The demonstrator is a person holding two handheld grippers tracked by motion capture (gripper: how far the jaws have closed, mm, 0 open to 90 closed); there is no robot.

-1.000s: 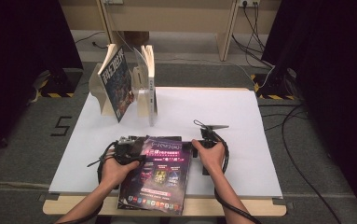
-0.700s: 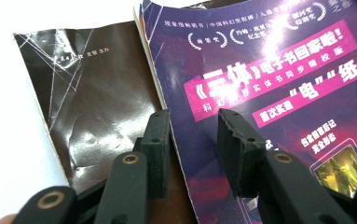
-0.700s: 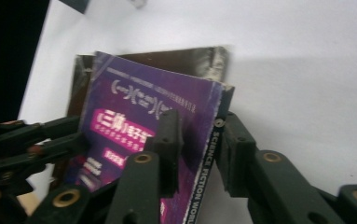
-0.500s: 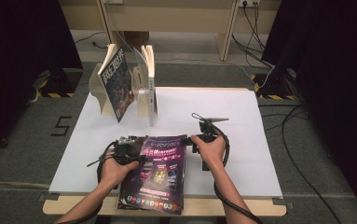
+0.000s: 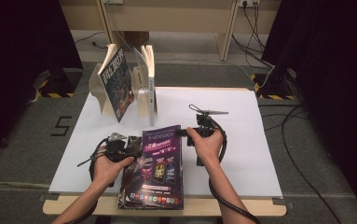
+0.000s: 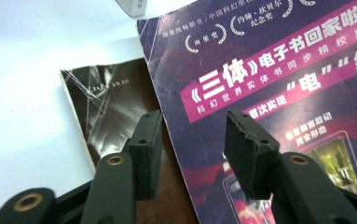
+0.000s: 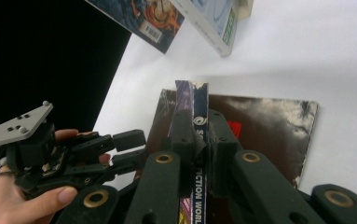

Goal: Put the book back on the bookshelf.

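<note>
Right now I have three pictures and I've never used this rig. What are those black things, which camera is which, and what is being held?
A person holds a two-jaw tool in each hand. One picture looks down from above the white table; the other two ride on the tools. The right tool is shut on the spine edge of the purple magazine, tilting it up. The left tool has just been opening; its jaws stand apart over the magazine cover. A dark book lies underneath. More books stand in a rack at the back.
</note>
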